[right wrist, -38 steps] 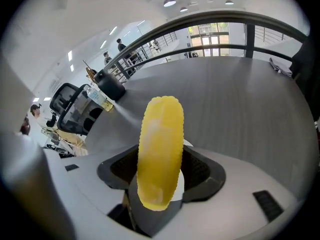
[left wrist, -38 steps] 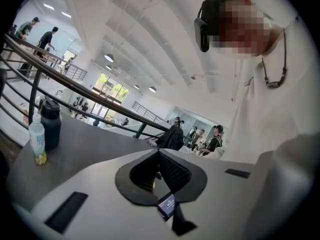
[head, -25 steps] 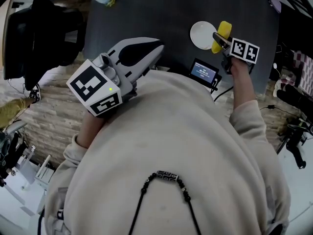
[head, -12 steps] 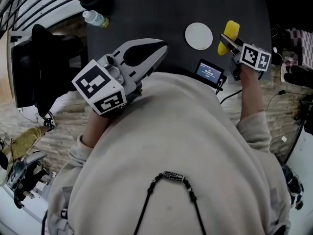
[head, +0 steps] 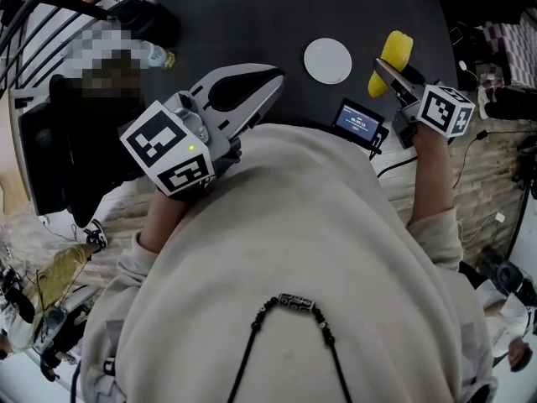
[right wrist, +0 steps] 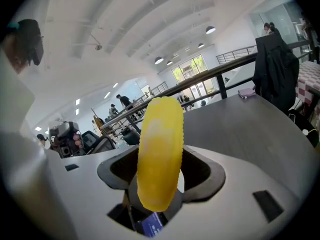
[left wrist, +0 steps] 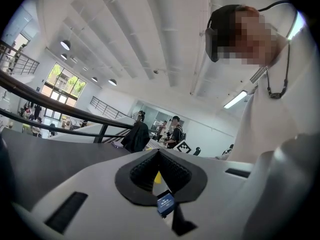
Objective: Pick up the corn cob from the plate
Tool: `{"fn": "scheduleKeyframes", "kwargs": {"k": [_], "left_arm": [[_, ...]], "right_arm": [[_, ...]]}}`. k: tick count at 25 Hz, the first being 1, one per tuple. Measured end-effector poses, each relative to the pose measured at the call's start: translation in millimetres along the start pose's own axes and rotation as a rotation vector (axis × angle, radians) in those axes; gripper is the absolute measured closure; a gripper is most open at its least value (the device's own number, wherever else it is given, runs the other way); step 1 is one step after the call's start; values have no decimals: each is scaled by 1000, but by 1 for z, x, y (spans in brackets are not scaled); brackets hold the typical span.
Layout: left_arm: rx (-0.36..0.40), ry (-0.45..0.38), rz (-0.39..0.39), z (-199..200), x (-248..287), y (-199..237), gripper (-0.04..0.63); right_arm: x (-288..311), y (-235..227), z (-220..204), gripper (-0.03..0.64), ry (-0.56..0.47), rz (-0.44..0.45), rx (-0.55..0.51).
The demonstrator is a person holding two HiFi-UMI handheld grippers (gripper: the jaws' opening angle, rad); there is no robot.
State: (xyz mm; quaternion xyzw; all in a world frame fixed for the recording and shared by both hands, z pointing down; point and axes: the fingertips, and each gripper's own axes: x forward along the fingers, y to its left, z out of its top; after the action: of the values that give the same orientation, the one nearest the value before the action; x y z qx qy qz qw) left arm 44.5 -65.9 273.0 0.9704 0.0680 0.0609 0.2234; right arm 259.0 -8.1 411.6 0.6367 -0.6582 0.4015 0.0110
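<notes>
We've got the corn cob clamped in our right claw, clear of the white plate on the dark table, left claw pinched closed on nothing.

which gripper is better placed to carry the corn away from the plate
Right. The right gripper is shut on the corn cob, holding it to the right of the empty plate. The left gripper is shut on nothing, close to the person and farther from the corn.
</notes>
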Motion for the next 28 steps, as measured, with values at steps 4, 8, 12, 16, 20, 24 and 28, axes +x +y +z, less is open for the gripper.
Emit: {"fn": "scheduleKeyframes", "kwargs": {"k": [4, 8, 12, 16, 20, 24, 28], "left_arm": [[9, -10, -27, 6, 4, -3, 589], [5, -20, -39, 12, 3, -1, 589], [10, -29, -49, 14, 4, -3, 589], [9, -42, -56, 18, 5, -2, 589], [36, -68, -71, 22, 6, -21, 589], [68, -98, -80, 24, 24, -38, 589], [58, -122, -84, 40, 27, -13, 589]], "right_arm": [[-21, 37, 17, 354, -85, 81, -31], [-33, 70, 38, 354, -141, 134, -80], [-44, 95, 49, 354, -170, 177, -114], [-52, 114, 57, 354, -186, 200, -136], [-70, 134, 55, 354, -203, 225, -159], [-87, 132, 54, 354, -220, 255, -163], [-69, 129, 64, 354, -209, 249, -146]]}}
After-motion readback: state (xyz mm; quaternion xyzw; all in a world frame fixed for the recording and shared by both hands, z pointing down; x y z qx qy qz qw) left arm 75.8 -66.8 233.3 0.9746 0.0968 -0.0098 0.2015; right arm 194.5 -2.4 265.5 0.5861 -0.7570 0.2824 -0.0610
